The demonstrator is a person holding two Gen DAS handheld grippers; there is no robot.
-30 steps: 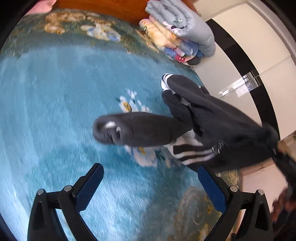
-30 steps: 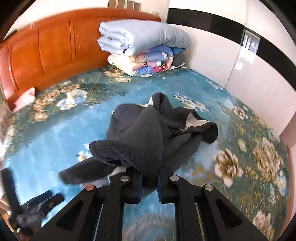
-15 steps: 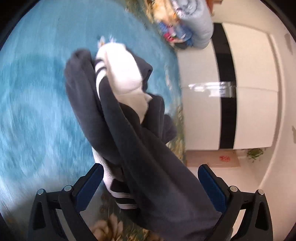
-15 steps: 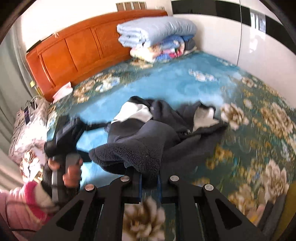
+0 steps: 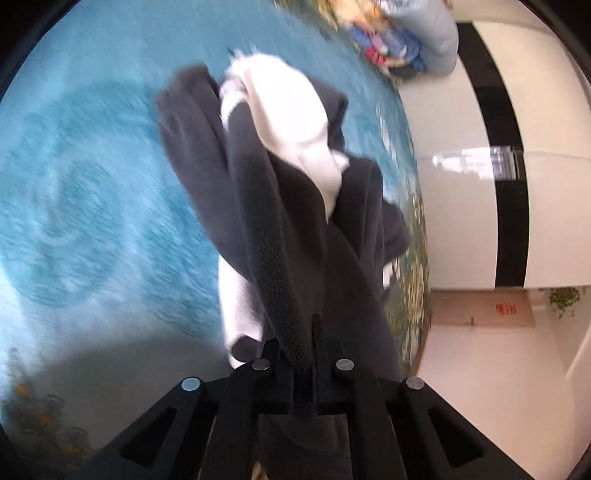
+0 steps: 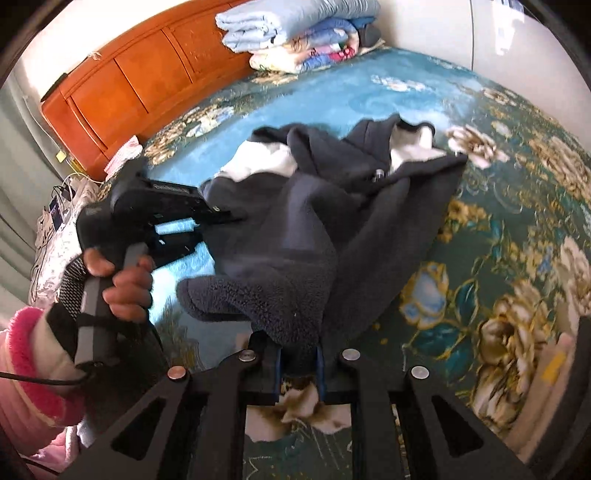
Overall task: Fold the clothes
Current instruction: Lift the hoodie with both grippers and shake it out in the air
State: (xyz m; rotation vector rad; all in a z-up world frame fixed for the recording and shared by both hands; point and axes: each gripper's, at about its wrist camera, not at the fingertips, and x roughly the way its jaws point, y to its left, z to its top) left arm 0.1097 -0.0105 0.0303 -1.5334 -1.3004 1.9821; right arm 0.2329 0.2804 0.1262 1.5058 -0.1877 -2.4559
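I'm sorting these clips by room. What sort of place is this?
Most likely a bedroom at home. A floral blue bedspread covers a bed with an orange wooden headboard, and folded quilts are stacked against it. Both grippers clamp a dark fleece garment over the bed.

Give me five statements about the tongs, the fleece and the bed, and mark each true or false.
1. The left tongs are shut on the fleece. True.
2. The right tongs hang open. False: they are shut on a fold of the fleece.
3. Folded quilts are stacked by the headboard. True.
4. The fleece lies flat and neatly folded. False: it is bunched and partly lifted off the bed.
5. The fleece is dark all over. False: it has white panels.
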